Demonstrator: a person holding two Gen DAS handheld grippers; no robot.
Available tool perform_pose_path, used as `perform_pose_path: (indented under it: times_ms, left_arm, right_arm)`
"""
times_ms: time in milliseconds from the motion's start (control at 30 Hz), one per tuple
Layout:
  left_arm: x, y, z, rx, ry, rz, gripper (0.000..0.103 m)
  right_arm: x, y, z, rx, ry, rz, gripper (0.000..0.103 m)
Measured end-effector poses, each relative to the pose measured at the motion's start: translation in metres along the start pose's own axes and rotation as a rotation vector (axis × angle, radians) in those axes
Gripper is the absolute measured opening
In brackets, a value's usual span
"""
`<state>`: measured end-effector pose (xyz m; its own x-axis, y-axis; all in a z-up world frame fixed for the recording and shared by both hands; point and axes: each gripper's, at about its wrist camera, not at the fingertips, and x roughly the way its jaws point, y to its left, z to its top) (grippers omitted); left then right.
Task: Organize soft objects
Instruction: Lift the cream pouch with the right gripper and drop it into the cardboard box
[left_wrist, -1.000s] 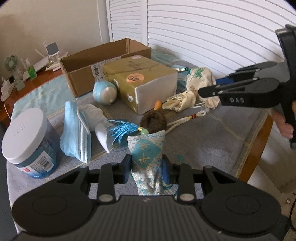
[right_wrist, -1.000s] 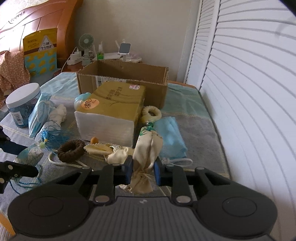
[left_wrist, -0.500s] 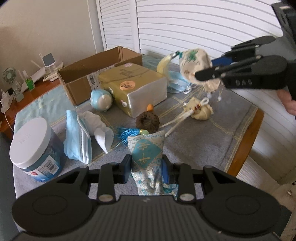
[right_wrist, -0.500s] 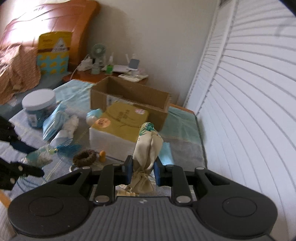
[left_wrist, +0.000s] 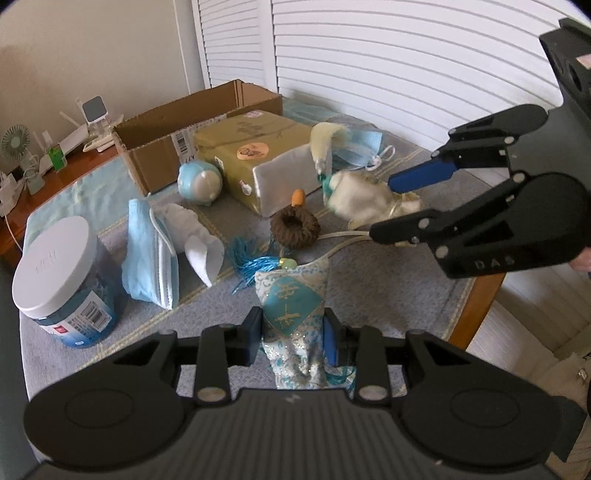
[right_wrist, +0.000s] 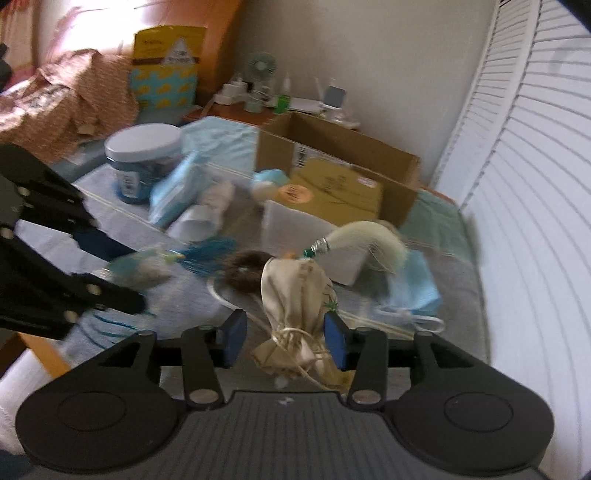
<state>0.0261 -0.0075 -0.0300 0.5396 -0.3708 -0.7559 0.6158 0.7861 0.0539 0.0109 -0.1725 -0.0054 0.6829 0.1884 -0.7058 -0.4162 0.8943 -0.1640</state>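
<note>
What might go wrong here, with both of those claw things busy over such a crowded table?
The right gripper stands open around the cream pouch, so the pouch may drop and its cords snag the brown ring. The left gripper pinches only the lower part of the blue pouch, whose tassel trails beside the masks and could drag them.

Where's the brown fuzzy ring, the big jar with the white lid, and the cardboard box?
brown fuzzy ring (left_wrist: 294, 228), left wrist view, on its front rim.
jar (left_wrist: 51, 267), left wrist view, on its white lid.
cardboard box (left_wrist: 157, 166), left wrist view, on its front wall.
</note>
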Motion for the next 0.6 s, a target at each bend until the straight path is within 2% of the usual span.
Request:
perform_pose_path:
  times_ms: [133, 367, 467, 500, 600]
  left_arm:
    - [0.002, 0.001, 0.0, -0.002, 0.005, 0.002, 0.032]
    - [0.003, 0.004, 0.001, 0.008, 0.009, 0.005, 0.032]
    - [0.004, 0.005, 0.001, 0.012, 0.017, 0.0, 0.032]
    - [0.004, 0.006, 0.001, 0.015, 0.019, -0.001, 0.032]
    - [0.003, 0.007, 0.003, 0.026, 0.024, -0.009, 0.032]
  right_arm:
    - [0.007, 0.0, 0.004, 0.018, 0.002, -0.009, 0.064]
    - [0.03, 0.0, 0.008, 0.035, 0.05, 0.028, 0.067]
    - [0.038, 0.005, 0.007, 0.017, 0.074, 0.025, 0.065]
    - [0.039, 0.005, 0.007, 0.013, 0.08, 0.017, 0.058]
    - [0.036, 0.003, 0.007, 0.018, 0.069, 0.011, 0.051]
